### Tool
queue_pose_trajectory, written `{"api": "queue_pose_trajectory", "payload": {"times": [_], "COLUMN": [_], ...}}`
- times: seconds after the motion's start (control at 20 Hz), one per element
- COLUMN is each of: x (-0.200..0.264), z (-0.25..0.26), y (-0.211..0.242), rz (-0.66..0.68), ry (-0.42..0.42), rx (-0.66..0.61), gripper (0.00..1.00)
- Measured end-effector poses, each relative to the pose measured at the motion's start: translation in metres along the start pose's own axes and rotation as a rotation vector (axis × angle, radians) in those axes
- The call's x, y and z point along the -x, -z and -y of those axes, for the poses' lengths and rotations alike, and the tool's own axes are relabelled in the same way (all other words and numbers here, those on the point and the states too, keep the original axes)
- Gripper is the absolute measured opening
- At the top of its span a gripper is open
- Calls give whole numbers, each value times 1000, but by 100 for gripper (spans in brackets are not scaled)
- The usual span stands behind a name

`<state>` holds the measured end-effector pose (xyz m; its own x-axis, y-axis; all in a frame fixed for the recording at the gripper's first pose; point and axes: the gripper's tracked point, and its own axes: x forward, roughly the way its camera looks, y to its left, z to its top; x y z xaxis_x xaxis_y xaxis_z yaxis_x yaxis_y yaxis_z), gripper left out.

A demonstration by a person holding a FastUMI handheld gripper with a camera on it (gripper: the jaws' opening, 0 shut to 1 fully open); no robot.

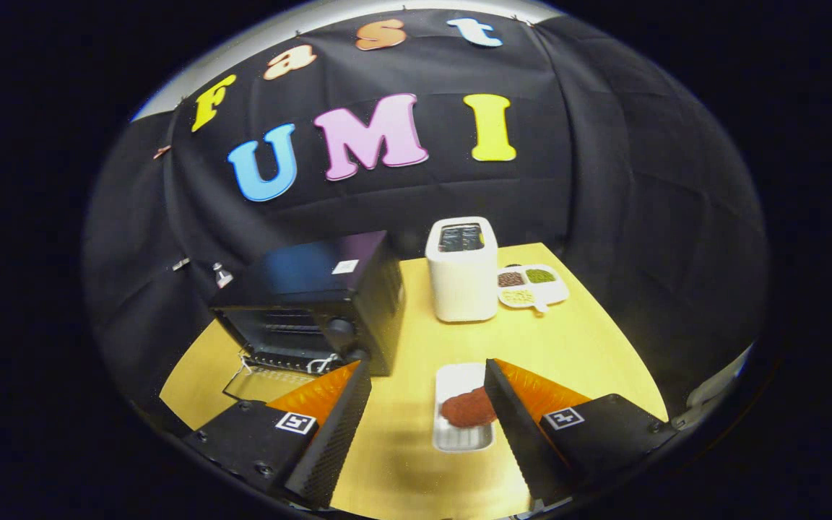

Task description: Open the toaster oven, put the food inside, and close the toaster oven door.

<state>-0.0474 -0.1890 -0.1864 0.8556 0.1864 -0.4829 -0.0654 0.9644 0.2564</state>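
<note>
Bystanders on my table

On my yellow table (589,339), I see a white slot toaster (462,269) standing upright at about 12 o'clock, toward the far edge near the black cloth wall (640,180). Just beside it, at about 1 o'clock, lies a small white divided dish (534,286) holding what I take to be brown, green and pale grains or beans, though they are too small for me to tell.
</note>
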Motion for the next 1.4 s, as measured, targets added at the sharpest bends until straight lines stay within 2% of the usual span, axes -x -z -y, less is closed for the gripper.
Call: {"api": "queue_pose_trajectory", "payload": {"times": [0.3,0.55,0.6,0.65,0.7,0.85,0.9,0.95,1.05,1.4], "x": [-40,-65,-69,-73,-76,-100,-87,-95,-91,-63], "z": [65,73,71,66,62,69,76,73,72,56], "y": [34,66,70,74,78,86,78,82,76,27], "rz": [-110,-185,-202,-226,-248,-263,-263,-261,-250,-154], "ry": [-13,-91,-116,-147,-170,-167,-164,-165,-163,-182], "rx": [-178,-250,-277,-311,-338,-426,-458,-469,-448,-448], "gripper": [98,95,91,80,76,21,19,17,12,12]}}
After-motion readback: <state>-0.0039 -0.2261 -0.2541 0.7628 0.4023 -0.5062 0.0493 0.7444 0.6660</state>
